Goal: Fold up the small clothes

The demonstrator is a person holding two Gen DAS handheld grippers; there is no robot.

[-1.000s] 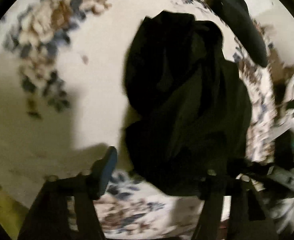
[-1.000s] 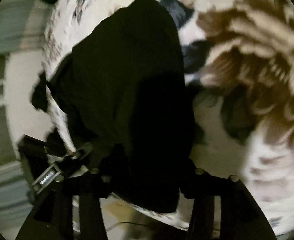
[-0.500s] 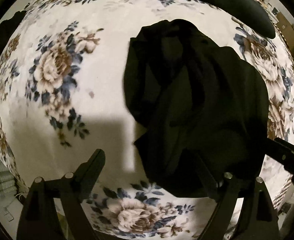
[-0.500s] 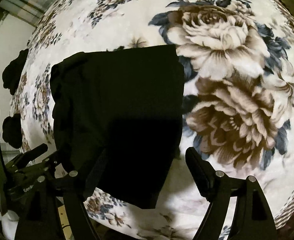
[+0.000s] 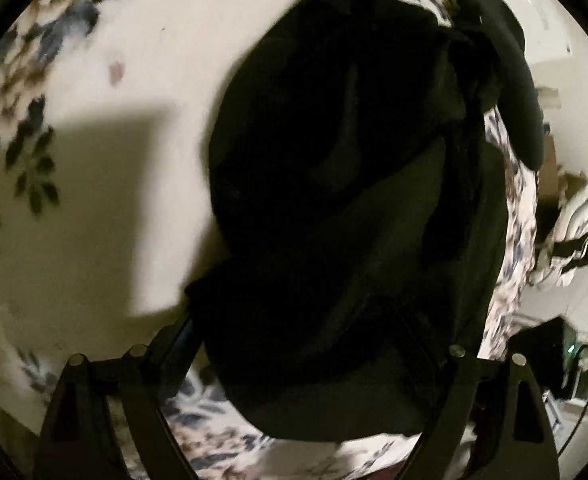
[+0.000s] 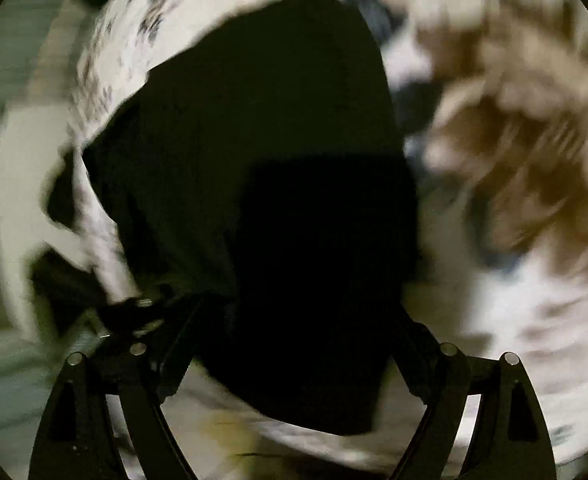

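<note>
A black garment (image 5: 334, 200) lies crumpled on a floral bedspread (image 5: 93, 200). My left gripper (image 5: 306, 340) hangs low over its near edge. The jaws are wide but closing, with cloth between them. One fingertip (image 5: 181, 336) shows at the cloth's left edge and the other is hidden under black fabric. In the blurred right wrist view the same garment (image 6: 253, 160) fills the middle. My right gripper (image 6: 298, 324) stands open astride its near end, and the pads do not visibly press on it.
A second dark garment (image 5: 510, 80) lies at the far right of the bedspread. Beyond the bed's right edge is a striped cloth (image 5: 574, 232). The left gripper's metal parts (image 6: 133, 312) show at the lower left of the right wrist view, by the bed edge.
Half a second ago both grippers were higher above the flat garment. Both have sunk close to it and the garment now fills the views. A second ago the jaws stood narrower.
</note>
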